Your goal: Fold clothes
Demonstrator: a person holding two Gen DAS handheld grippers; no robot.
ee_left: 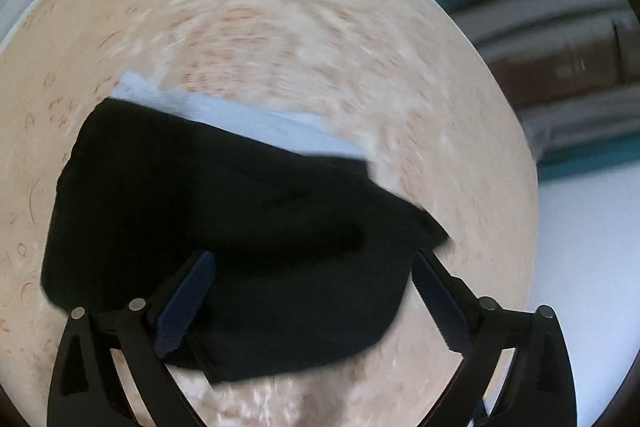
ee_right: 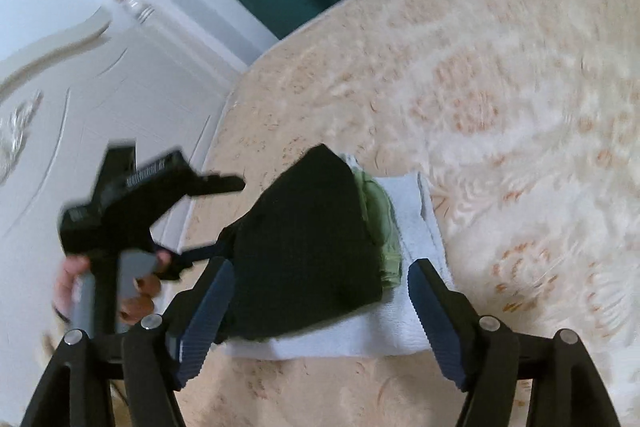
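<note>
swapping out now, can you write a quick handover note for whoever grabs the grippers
Left gripper: open, nothing held, above the black garment.
Right gripper: open, nothing held.
Stack on the beige patterned bedspread: black garment on top, green garment under it, light blue towel at the bottom.
Done: black piece lies folded on the stack.
Left: no other clothes in view; look around.

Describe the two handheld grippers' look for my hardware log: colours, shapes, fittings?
Both grippers, left gripper and right gripper, share one design: black triangular link frames with cut-out windows, round silver pivot pins, and dark blue ribbed pads on the fingers. From the right wrist view, the left one shows a black body on a grey handle. No cables or sleeves are visible.
</note>
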